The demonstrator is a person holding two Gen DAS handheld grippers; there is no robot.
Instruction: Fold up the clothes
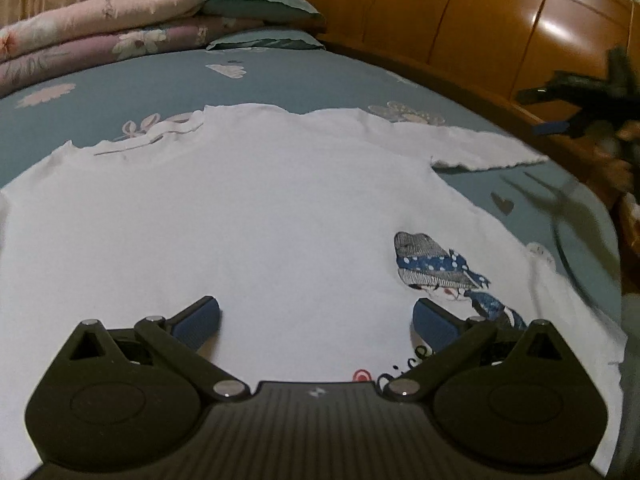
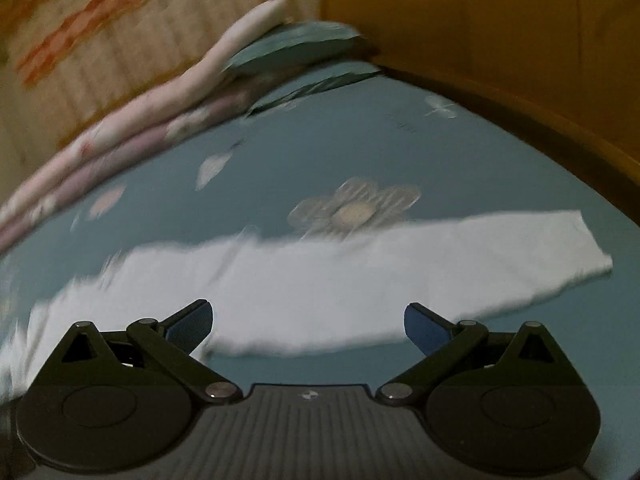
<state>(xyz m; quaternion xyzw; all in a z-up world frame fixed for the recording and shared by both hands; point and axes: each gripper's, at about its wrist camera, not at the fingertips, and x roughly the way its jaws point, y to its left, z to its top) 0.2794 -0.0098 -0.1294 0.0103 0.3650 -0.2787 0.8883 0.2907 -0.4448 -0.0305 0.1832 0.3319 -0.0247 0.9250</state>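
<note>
A white long-sleeved shirt [image 1: 240, 208] lies flat on the blue bedsheet, with a printed figure in a grey hat and blue scarf [image 1: 436, 268] on its right part. My left gripper [image 1: 316, 320] hovers just over the shirt's body, open, nothing between its blue pads. One white sleeve [image 2: 360, 276] stretches out across the sheet in the right wrist view, blurred. My right gripper [image 2: 308, 324] is open just above that sleeve's near edge. In the left wrist view the right gripper [image 1: 576, 108] shows at the far right above the sleeve [image 1: 484, 152], its jaws too blurred to read there.
A blue floral bedsheet [image 1: 304, 80] covers the bed. Folded pink quilts [image 1: 100, 28] and teal pillows [image 1: 260, 4] are stacked at the far left. A glossy wooden headboard [image 1: 500, 20] runs along the right and back.
</note>
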